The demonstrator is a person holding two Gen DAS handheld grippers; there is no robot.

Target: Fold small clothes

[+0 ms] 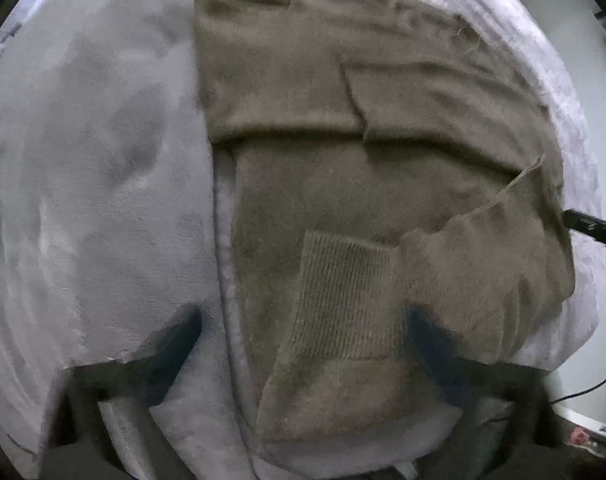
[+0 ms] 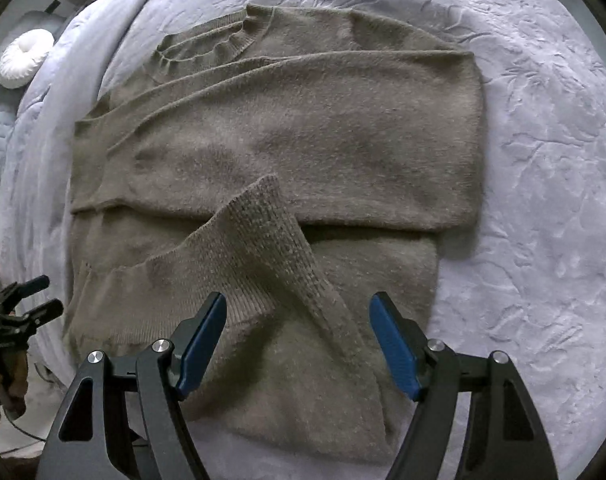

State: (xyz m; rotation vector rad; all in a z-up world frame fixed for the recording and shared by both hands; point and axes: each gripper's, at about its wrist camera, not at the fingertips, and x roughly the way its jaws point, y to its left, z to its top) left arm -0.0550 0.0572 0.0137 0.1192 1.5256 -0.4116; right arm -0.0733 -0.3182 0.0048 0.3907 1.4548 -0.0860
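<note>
A taupe knitted sweater lies flat on a pale lilac bed cover, its sleeves folded across the body. It also shows in the left wrist view. A ribbed cuff lies on the lower body, and appears in the left wrist view. My right gripper is open, hovering over the sweater's near hem, holding nothing. My left gripper is open above the cuff, empty; the view is blurred. In the right wrist view the left gripper sits at the sweater's left edge.
A white ribbed round cushion lies beyond the bed's far left corner. The right gripper's finger pokes in at the right edge of the left wrist view. A cable runs off the bed's side.
</note>
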